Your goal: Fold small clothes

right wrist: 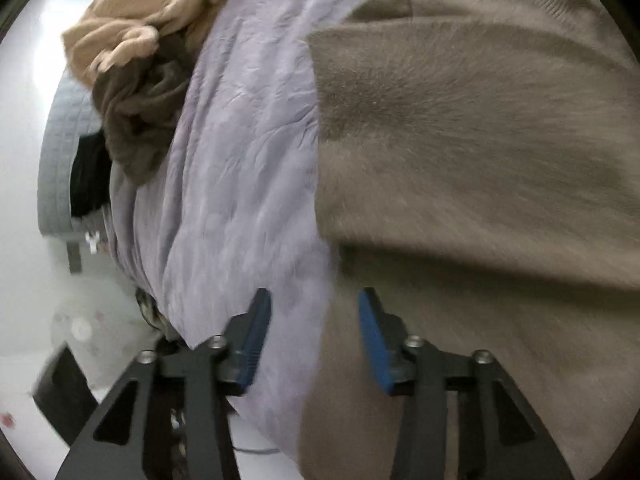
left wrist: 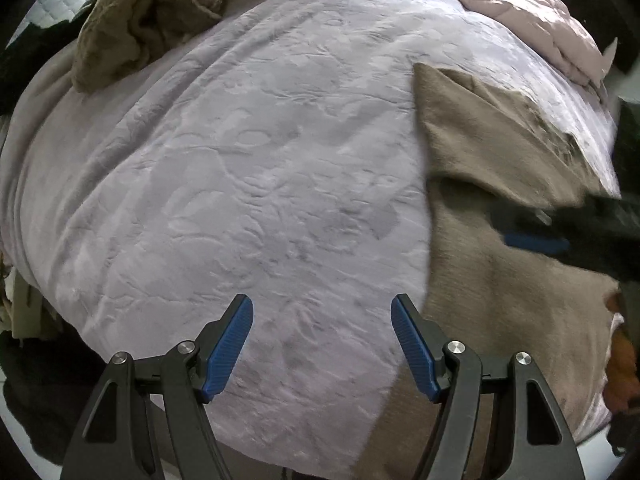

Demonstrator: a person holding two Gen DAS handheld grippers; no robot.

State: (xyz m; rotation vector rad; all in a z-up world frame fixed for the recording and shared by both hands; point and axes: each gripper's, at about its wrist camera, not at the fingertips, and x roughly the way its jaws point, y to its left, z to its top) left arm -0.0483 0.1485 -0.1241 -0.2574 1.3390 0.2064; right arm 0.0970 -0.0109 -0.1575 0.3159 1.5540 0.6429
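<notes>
While both our jaws hang spread and empty, left gripper (left wrist: 322, 348) over lavender blanket (left wrist: 248, 168), right gripper (right wrist: 314, 340) straddles the tan sweater (right wrist: 460, 160) edge.

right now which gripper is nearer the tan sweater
Right. The right gripper hovers at the tan sweater's edge; the left gripper hangs over the lilac blanket beside it.

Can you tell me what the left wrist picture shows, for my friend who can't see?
An open left gripper hovers over a lilac blanket, holding nothing. A partly folded tan garment lies to its right, and crumpled clothes sit piled at the far edge.
</notes>
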